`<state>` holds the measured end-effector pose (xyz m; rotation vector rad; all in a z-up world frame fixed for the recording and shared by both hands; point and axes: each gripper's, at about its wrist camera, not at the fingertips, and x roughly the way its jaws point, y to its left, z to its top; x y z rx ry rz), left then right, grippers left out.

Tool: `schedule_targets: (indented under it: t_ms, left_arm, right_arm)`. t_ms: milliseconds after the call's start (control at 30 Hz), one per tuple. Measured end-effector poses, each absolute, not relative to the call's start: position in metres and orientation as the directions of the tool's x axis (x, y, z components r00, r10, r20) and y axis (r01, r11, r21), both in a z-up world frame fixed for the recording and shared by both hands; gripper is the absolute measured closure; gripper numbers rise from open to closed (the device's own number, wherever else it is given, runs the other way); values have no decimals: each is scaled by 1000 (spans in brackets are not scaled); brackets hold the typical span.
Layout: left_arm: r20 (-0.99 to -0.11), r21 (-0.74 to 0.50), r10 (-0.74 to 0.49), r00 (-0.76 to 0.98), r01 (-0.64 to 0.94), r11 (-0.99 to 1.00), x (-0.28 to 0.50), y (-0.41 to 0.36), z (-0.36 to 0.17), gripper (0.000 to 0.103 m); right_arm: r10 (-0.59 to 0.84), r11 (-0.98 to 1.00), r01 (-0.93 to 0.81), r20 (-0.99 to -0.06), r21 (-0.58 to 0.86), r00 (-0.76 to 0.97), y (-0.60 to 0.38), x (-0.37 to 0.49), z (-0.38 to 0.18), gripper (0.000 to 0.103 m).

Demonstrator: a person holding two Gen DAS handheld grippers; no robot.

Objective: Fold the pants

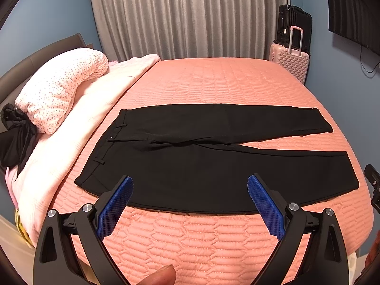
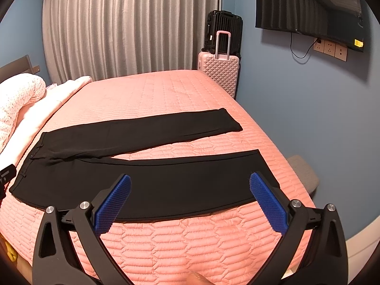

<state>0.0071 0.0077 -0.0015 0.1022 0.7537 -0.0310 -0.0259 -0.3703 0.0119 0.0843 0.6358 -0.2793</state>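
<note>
Both tools hang above the near edge of the bed: the left hand-held gripper (image 1: 190,182) and the right hand-held gripper (image 2: 190,181), each with blue ribbed pads spread wide, pinching nothing. Left lie a rolled pink dotted quilt (image 1: 64,87) and pale blanket (image 1: 95,109). Black flat-laid pants (image 1: 213,166) span the salmon quilted bed cover (image 1: 213,80), waistband left, legs parted rightward. Beyond them the cover is bare. No readable writing shows.

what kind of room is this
Most likely a home bedroom. A bed with a quilted pink cover fills the view, a rolled duvet lies at its head, grey curtains hang behind it, and suitcases stand in the corner under a wall-mounted TV.
</note>
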Motion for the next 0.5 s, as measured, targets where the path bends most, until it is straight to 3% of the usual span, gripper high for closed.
schedule_targets:
  t_ms: [500]
  left_arm:
    - [-683, 76, 1, 730, 70, 995, 6, 8, -1, 7]
  right_arm:
    - [-196, 967, 252, -579, 17, 792, -348, -22, 46, 5]
